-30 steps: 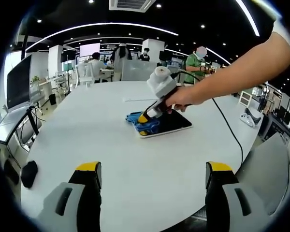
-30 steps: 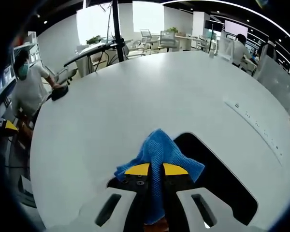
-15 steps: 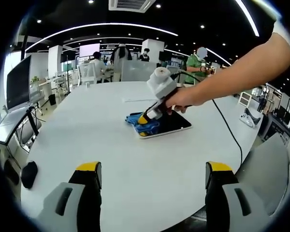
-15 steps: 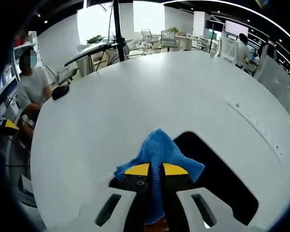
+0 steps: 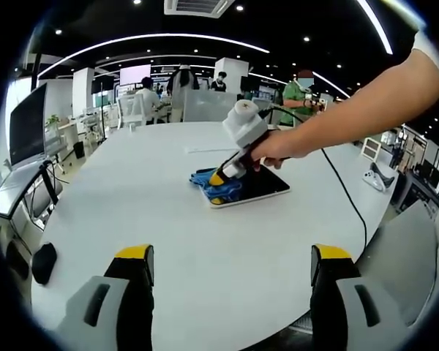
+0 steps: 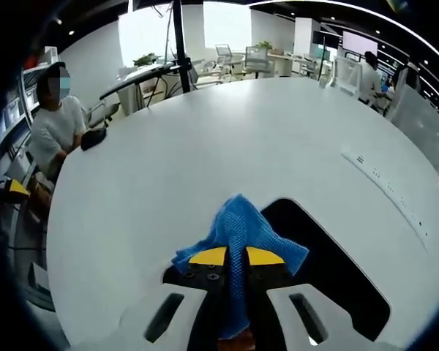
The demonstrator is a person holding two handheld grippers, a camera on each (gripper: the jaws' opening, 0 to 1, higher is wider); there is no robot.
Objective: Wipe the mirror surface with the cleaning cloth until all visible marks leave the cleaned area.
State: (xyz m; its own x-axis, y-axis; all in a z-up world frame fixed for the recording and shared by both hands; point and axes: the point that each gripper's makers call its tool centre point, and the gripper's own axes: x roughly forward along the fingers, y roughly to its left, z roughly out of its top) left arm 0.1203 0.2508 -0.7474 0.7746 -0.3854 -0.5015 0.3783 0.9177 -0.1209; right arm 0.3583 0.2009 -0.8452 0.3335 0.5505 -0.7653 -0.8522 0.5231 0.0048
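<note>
Left gripper [image 5: 230, 281]: yellow-tipped jaws spread wide, holding nothing, hovering over the near edge of the white oval tabletop [image 5: 132, 205].

Right gripper [image 6: 236, 257]: jaws pinching the blue knitted cleaning cloth [image 6: 238, 230], pressed on the dark rectangular mirror [image 6: 329, 270] mid-tabletop, at the mirror's left end in the left gripper view.

Risk, judged: the unsteadied mirror may slide under the wipe; the bunched cloth may miss marks.

Surroundings: black cable [image 5: 347, 197] trailing off the right edge; black mouse-like object [image 6: 94, 138] at the far edge; seated person [image 6: 55, 128] beyond. Nothing obstructs the wipe.
</note>
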